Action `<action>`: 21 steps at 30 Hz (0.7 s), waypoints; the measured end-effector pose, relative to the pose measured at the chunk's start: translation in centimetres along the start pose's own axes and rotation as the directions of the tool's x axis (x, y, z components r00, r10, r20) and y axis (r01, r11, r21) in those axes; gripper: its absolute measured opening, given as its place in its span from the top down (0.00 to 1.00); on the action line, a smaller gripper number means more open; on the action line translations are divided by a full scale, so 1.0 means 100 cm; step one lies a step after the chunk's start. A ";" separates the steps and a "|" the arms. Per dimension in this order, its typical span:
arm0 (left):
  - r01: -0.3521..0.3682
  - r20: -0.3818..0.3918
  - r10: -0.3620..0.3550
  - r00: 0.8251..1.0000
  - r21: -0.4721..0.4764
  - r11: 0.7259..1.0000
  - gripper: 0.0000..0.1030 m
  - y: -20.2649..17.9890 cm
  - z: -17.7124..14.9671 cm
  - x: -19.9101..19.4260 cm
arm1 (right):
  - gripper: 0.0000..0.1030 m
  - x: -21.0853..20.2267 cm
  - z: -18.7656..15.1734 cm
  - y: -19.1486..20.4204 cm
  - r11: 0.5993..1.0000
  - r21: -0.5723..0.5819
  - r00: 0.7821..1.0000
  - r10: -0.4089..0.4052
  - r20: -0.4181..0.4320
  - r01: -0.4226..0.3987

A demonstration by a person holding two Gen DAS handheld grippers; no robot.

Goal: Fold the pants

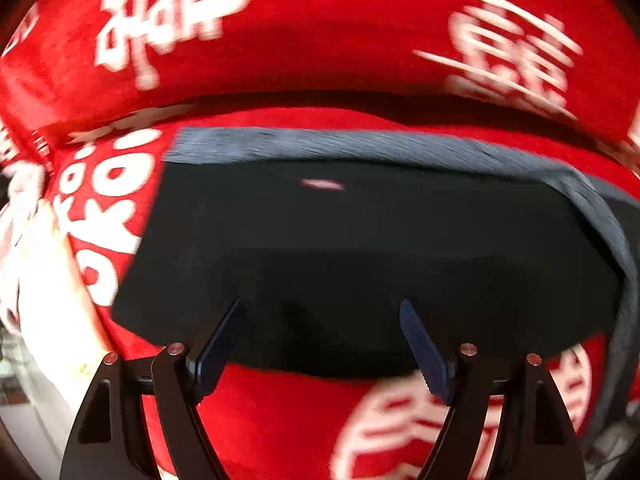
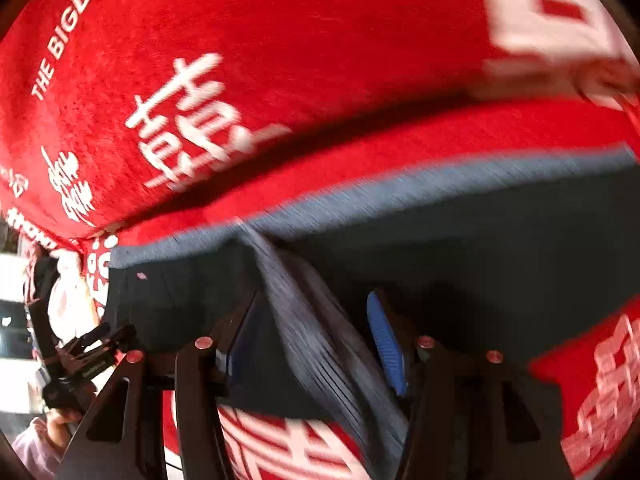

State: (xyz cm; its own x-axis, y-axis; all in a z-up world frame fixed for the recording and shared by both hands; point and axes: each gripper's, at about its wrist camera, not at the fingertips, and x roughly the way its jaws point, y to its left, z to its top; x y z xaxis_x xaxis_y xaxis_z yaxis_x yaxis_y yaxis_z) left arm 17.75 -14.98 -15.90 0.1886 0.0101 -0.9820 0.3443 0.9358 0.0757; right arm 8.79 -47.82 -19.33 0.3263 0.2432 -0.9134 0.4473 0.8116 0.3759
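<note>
Dark navy cloth pants: matt, soft weave; ribbed grey-blue band. Red cloth cover with white printed characters: matt, slightly napped. Black plastic gripper fingers, dull sheen, with ridged blue pads and shiny metal pins.

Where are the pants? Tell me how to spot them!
Look for the big red cloth with white writing that fills the whole picture. In its middle lies a flat, dark, nearly black rectangle: the pants. A blue-grey ribbed band along their far edge, and no writing, set them apart from the red all around.
</note>
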 end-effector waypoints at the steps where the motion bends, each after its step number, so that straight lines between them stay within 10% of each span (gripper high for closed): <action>1: 0.020 -0.001 -0.020 1.000 0.033 0.999 0.22 -0.015 -0.005 -0.005 | 0.43 -0.007 -0.013 -0.009 1.000 0.015 1.000 -0.025 -0.001 0.025; 8: 0.172 0.008 -0.179 0.984 0.238 0.956 0.22 -0.106 -0.029 -0.032 | 0.43 -0.046 -0.122 -0.064 0.980 0.149 0.992 -0.126 -0.022 0.128; 12: 0.326 -0.037 -0.328 0.944 0.269 0.906 0.22 -0.151 -0.040 -0.039 | 0.43 -0.051 -0.188 -0.088 0.958 0.222 0.983 -0.179 -0.040 0.183; 21: 0.439 -0.147 -0.414 0.898 0.295 0.849 0.22 -0.225 -0.066 -0.028 | 0.43 -0.032 -0.279 -0.137 0.880 0.475 1.000 -0.007 -0.004 0.008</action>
State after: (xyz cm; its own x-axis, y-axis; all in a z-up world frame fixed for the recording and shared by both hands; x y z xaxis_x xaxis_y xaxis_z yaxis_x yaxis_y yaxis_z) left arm 3.40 -33.75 -15.98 -0.1081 -0.3266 -0.9390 0.6462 0.6947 -0.3160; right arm -21.63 -44.95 -25.87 0.3195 0.2397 -0.9168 0.7921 0.4634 0.3972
